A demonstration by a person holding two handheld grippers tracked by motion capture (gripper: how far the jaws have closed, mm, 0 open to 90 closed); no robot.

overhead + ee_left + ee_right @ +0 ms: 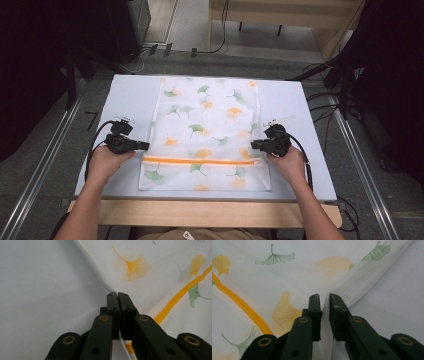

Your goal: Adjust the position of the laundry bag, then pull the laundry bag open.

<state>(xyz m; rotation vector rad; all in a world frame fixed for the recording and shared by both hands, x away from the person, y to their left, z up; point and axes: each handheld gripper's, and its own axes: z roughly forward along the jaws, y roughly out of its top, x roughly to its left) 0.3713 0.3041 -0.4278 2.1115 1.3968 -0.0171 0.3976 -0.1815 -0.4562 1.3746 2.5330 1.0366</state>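
A white mesh bag [205, 125] printed with green and orange ginkgo leaves lies flat on the pale table [130, 95]. An orange zipper [200, 161] runs across it near the front. My left gripper [145, 145] is at the bag's left edge, level with the zipper. In the left gripper view its jaws [117, 296] are shut on the bag's [150, 277] seam. My right gripper [254, 144] is at the bag's right edge. In the right gripper view its jaws [324, 298] stand slightly apart, with a raised fold of the bag [287, 277] between them and untouched by the pads.
Bare table surface lies on both sides of the bag and along its front edge [210, 196]. Cables [325, 107] trail on the floor to the right. A metal rail [45, 160] runs along the left, and wooden furniture [280, 15] stands behind the table.
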